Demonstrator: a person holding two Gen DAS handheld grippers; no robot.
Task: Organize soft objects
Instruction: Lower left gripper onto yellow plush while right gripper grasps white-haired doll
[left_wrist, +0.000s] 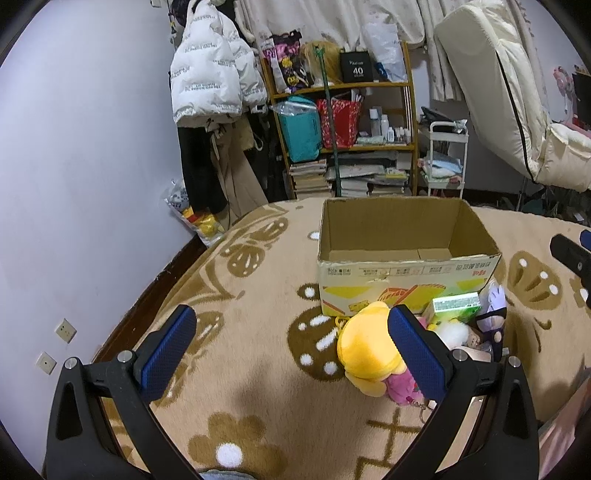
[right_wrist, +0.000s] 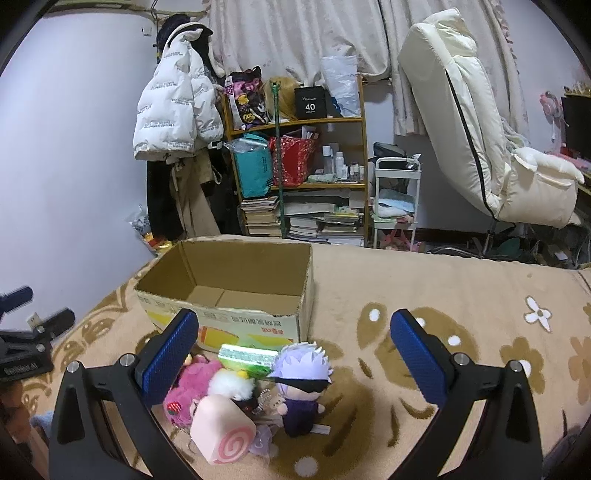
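Beige blanket (right_wrist: 424, 288) with brown flowers covers the bed, and an empty cardboard box (right_wrist: 236, 291) stands on it at 12 o'clock from my claws. My left claw (left_wrist: 291, 347) is wide open and holds nothing; the yellow plush (left_wrist: 365, 350) lies at its right finger. My right claw (right_wrist: 293, 350) is also wide open, with the purple-haired doll (right_wrist: 301, 384), pink roll cushion (right_wrist: 223, 428) and pink plush (right_wrist: 192, 387) between its fingers, just before the box.
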